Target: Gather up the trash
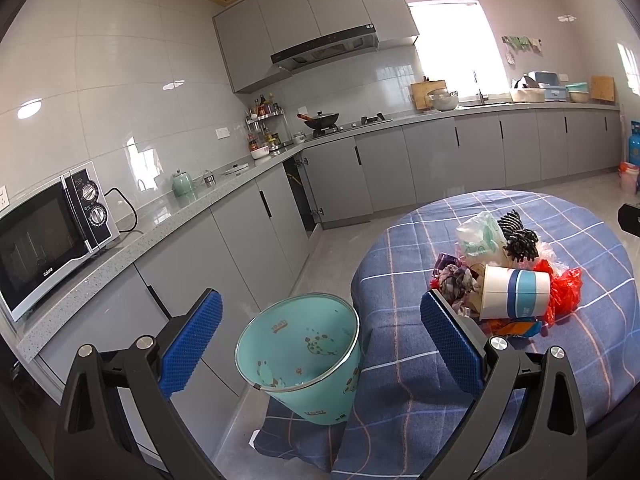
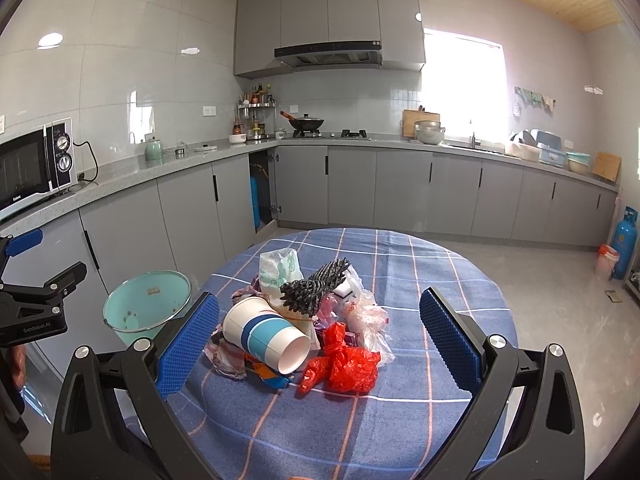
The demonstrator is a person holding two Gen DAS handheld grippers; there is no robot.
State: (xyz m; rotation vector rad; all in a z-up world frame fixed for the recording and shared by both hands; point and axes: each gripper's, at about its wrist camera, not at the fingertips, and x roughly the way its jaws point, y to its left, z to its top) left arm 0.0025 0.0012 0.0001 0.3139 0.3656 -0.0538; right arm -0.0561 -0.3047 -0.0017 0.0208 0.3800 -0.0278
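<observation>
Trash pile sits mid-bench, clear cloth all round to the edges. One paper cup on its side, one red bag. One bin beside left edge. Left tongs and right tongs both released, empty.

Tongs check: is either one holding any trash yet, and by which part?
Nothing is held. Left tongs and right tongs are both open and empty; the paper cup lies untouched in the pile.
</observation>
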